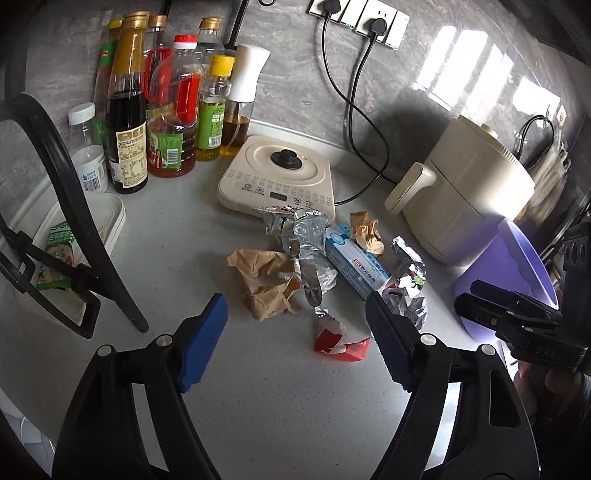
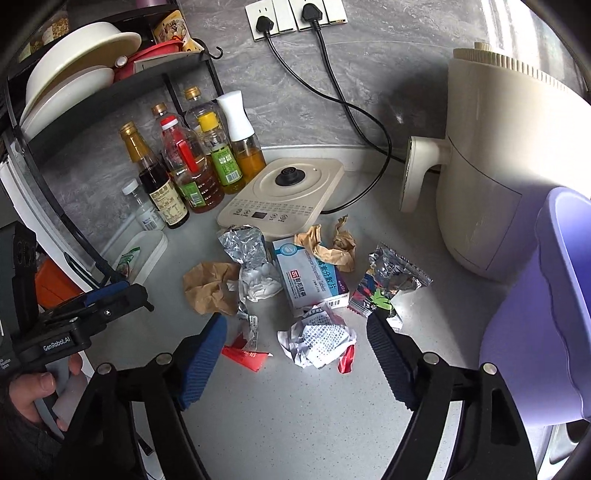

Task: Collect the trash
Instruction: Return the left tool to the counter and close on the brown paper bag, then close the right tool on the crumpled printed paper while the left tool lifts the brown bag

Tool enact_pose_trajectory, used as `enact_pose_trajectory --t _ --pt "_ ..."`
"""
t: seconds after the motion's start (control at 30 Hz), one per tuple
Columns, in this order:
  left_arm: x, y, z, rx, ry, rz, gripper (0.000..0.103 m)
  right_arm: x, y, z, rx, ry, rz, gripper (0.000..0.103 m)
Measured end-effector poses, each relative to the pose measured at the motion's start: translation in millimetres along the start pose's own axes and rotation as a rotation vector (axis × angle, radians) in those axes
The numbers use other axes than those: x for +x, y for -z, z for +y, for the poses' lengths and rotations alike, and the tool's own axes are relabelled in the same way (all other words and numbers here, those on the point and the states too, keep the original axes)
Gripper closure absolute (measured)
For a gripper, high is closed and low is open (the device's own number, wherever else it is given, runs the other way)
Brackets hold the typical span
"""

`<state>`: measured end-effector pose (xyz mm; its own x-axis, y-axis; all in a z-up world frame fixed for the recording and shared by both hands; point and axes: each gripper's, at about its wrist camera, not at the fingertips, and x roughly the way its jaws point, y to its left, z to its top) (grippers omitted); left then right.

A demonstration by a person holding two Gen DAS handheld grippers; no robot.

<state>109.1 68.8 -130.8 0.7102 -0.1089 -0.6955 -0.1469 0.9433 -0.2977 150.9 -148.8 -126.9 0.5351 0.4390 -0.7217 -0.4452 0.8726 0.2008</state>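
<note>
grey marbled wall [image 1: 295, 85] with sockets [image 2: 295, 14] behind a pale speckled counter [image 1: 280, 406].

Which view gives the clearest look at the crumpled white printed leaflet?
The right wrist view: the crumpled white printed leaflet lies unobstructed between the open fingers, its print visible. In the left wrist view, the leaflet is mostly hidden behind the left gripper's right finger.

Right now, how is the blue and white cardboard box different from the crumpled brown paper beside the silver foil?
The blue and white cardboard box keeps its flat sides and straight edges; the crumpled brown paper is scrunched and lumpy. The box has printed writing; the brown paper looks plain. Both lie on the grey speckled counter, with the silver foil between them.
</note>
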Motion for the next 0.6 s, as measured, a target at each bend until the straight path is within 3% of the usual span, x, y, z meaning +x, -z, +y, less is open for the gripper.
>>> enact_pose_trajectory --t 0.43,0.5,0.57,0.6 --pt "74 -4 16 0.016 -0.041 0.099 0.033 35 17 -16 0.059 0.049 0.096 0.026" --pt "85 -3 18 0.021 -0.039 0.124 0.045 40 18 -15 0.060 0.050 0.107 0.026" --pt "94 -2 20 0.012 -0.049 0.162 0.075 45 17 -12 0.055 0.049 0.116 0.026" --pt "97 -1 21 0.004 -0.051 0.180 0.079 48 17 -11 0.054 0.049 0.120 0.026"
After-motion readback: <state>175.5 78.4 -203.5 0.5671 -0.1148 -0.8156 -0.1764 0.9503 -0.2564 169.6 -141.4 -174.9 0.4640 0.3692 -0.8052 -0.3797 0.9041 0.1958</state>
